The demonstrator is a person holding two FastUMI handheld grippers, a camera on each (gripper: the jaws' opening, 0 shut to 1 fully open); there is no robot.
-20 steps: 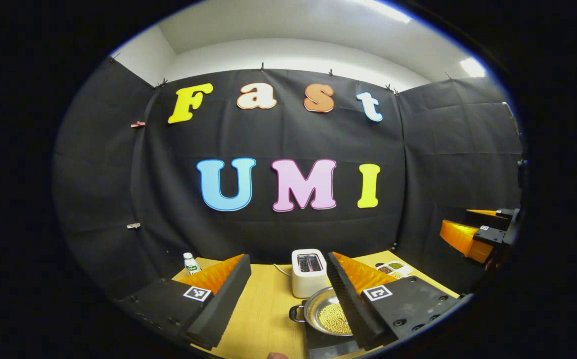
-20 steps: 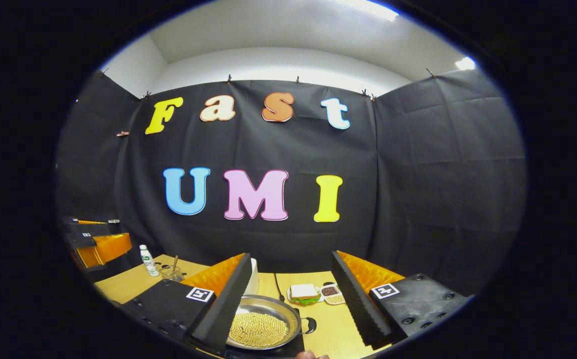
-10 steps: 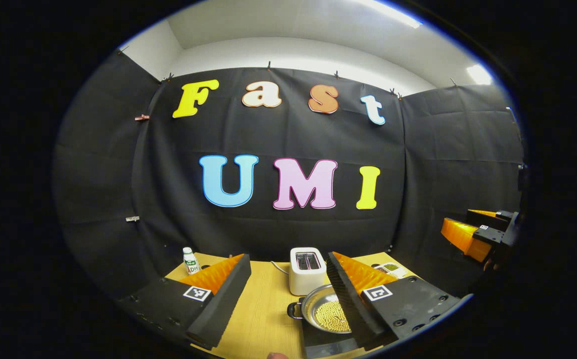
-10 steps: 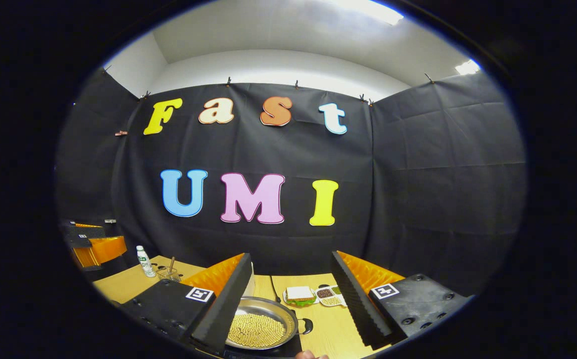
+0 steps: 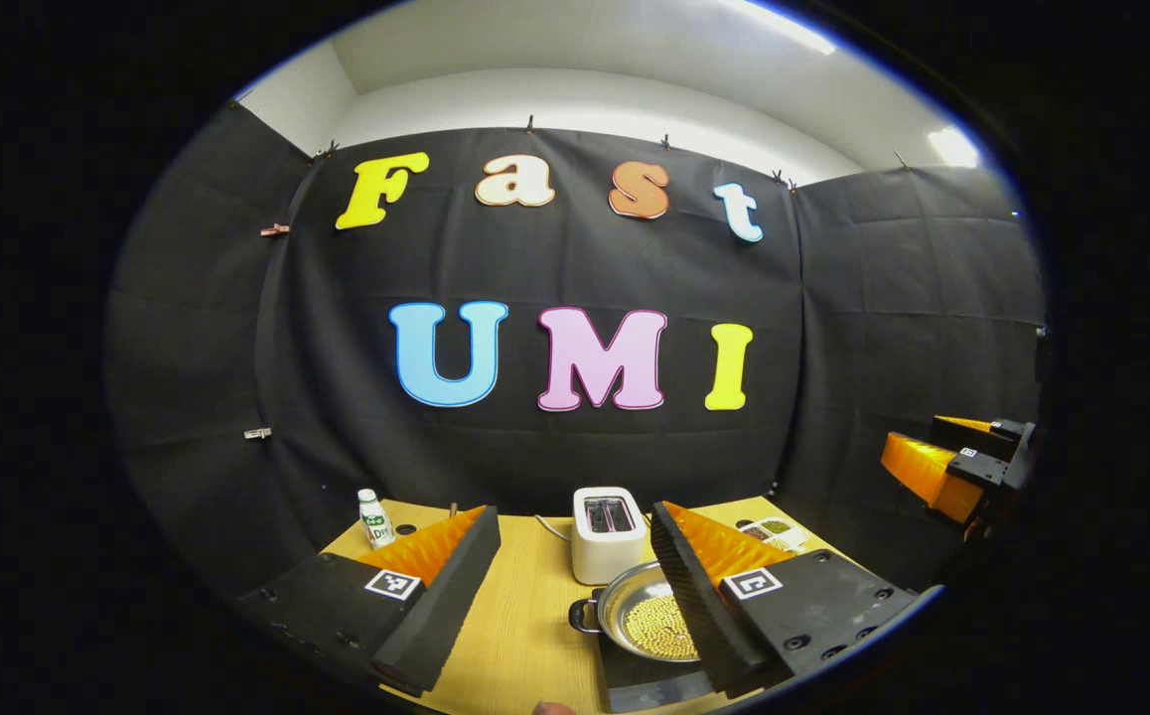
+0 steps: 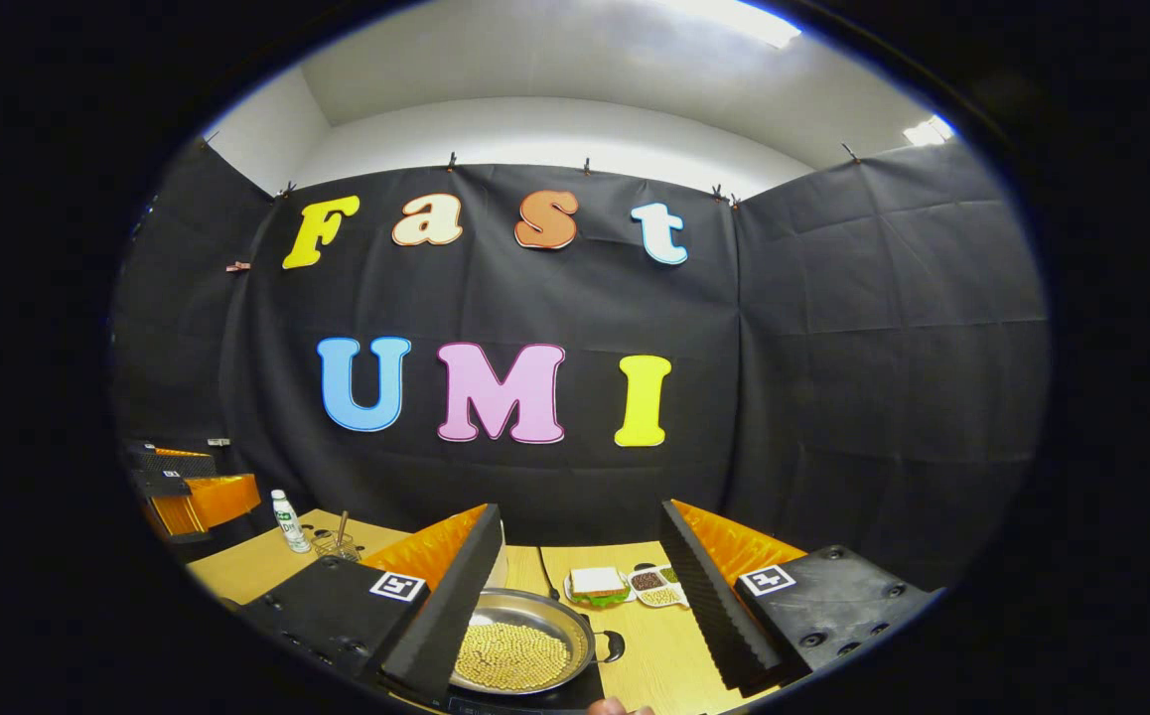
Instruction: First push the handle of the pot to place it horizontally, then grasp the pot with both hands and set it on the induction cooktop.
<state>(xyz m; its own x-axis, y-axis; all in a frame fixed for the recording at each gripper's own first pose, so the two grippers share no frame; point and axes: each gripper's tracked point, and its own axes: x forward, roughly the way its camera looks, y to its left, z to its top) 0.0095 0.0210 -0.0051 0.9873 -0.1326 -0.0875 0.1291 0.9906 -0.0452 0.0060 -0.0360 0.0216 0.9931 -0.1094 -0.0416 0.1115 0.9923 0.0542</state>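
A steel pot (image 5: 640, 621) full of small yellow beans sits on a dark flat induction cooktop (image 5: 649, 683) on the wooden table. In the right gripper view the pot (image 6: 520, 653) rests on the cooktop (image 6: 535, 700) with a dark side handle (image 6: 615, 647) pointing right. My left gripper (image 5: 575, 596) hangs open above the table, left of the pot, its right finger overlapping the pot's right side. My right gripper (image 6: 580, 606) is open too, raised above the pot's right handle. The right gripper (image 5: 952, 467) also appears far right in the left gripper view, and the left gripper (image 6: 188, 487) far left in the right gripper view.
A white toaster (image 5: 608, 533) stands behind the pot. A small white bottle (image 5: 372, 517) is at the table's back left, also seen as the bottle (image 6: 286, 520) beside a wire cup (image 6: 337, 541). A sandwich plate (image 6: 597, 586) and a tray of grains (image 6: 659, 586) lie behind the pot.
Both grippers have drawn slightly back and up from the pot, which looks a little smaller in both views. The pot has stayed on the cooktop.
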